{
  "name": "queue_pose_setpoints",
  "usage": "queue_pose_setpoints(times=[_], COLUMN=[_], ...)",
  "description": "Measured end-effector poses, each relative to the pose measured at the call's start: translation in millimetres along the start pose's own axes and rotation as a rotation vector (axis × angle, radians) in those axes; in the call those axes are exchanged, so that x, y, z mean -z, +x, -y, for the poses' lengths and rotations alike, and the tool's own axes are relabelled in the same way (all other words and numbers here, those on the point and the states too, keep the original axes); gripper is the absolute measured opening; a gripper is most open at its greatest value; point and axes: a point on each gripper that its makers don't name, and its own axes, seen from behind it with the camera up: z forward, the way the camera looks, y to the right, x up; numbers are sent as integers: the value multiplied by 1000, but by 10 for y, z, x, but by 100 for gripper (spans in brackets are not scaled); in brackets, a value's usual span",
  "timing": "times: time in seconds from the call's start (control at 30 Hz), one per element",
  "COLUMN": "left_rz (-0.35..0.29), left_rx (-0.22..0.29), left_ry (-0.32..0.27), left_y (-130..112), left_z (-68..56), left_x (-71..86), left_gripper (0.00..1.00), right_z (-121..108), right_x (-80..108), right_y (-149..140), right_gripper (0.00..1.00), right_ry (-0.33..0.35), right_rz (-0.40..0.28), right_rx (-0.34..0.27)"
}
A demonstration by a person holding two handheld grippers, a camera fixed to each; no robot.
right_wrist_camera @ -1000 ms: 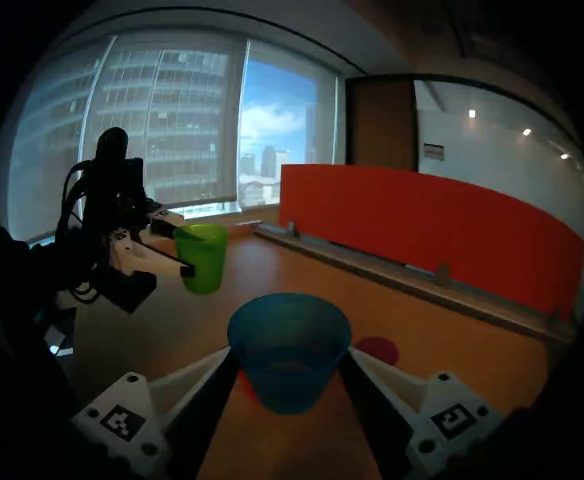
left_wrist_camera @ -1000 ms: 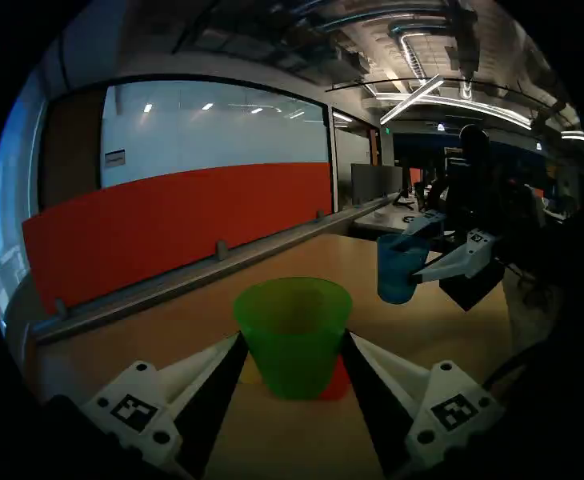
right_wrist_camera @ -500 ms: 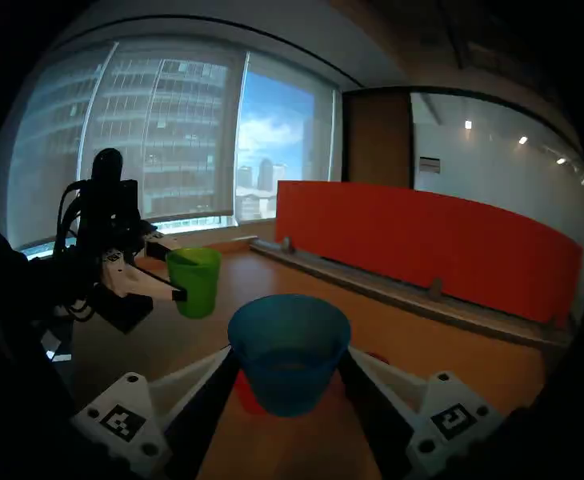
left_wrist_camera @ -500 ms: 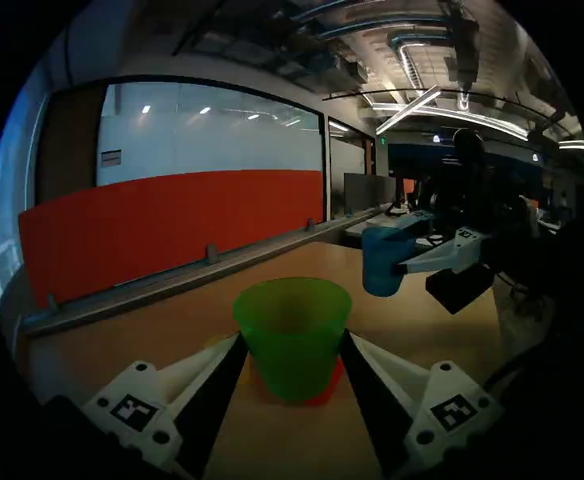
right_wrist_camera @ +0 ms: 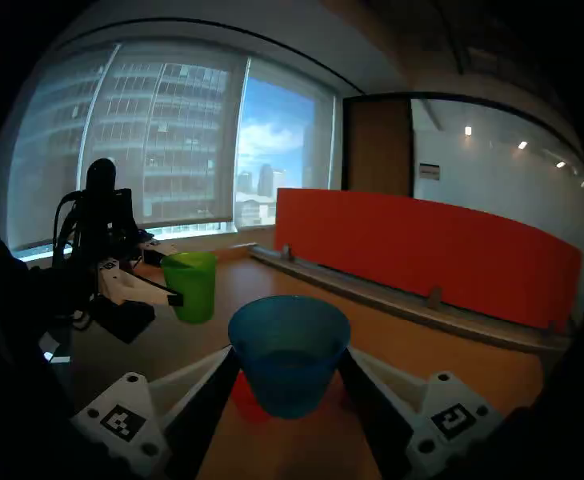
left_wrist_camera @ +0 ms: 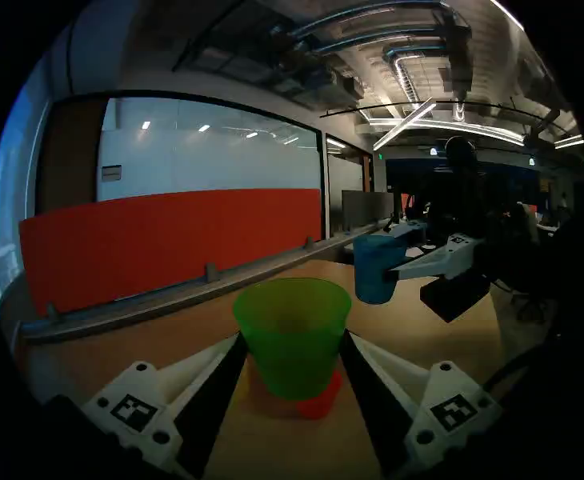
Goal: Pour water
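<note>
Blue cup: the blue cup (right_wrist_camera: 289,356) stands upright between the two fingers of the right tongs (right_wrist_camera: 289,364), its rim level. Whether it holds water cannot be told from the dark inside.
Right tongs: clamped on the blue cup, one finger pressing on each side. In the left gripper view they hold it clear above the worktop (left_wrist_camera: 420,328).
Green cup: the green cup (left_wrist_camera: 292,336) is upright, also held off the worktop, and apart from the blue cup. Seen from the left gripper view, the blue cup hangs to its right and farther off.
Left tongs: the left tongs (left_wrist_camera: 292,352) are clamped on the green cup, with both fingers against its wall.
Below the cups: a red disc (right_wrist_camera: 248,396) lies on the worktop under the blue cup, partly hidden. Another red patch (left_wrist_camera: 318,400) shows under the green cup.
Worktop: pale brown wood, with an orange-red screen (left_wrist_camera: 172,240) along its far edge.
Beyond: a large window (right_wrist_camera: 164,160) with tall buildings and sky behind the left tongs.
</note>
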Motion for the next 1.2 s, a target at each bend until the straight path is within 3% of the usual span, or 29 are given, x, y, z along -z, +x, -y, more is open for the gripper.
queue_pose_setpoints(times=[0.27,0.57,0.87,1.2], left_rz=[-79,-117,-118,-118], left_rx=[31,44,45,45], left_ry=[-9,-17,-15,-18], left_y=[120,201,209,207], left_z=[-39,-68,-65,-66], left_x=[-25,-27,-40,-51], left_gripper=[82,82,82,82], right_z=[-16,-38,-84,-82], right_x=[-25,-44,-49,-94], right_y=[71,103,117,134], right_gripper=[87,87,87,87], right_ry=[1,-2,-15,-9], right_rz=[-12,-14,-19,-45], right_rx=[5,15,42,31])
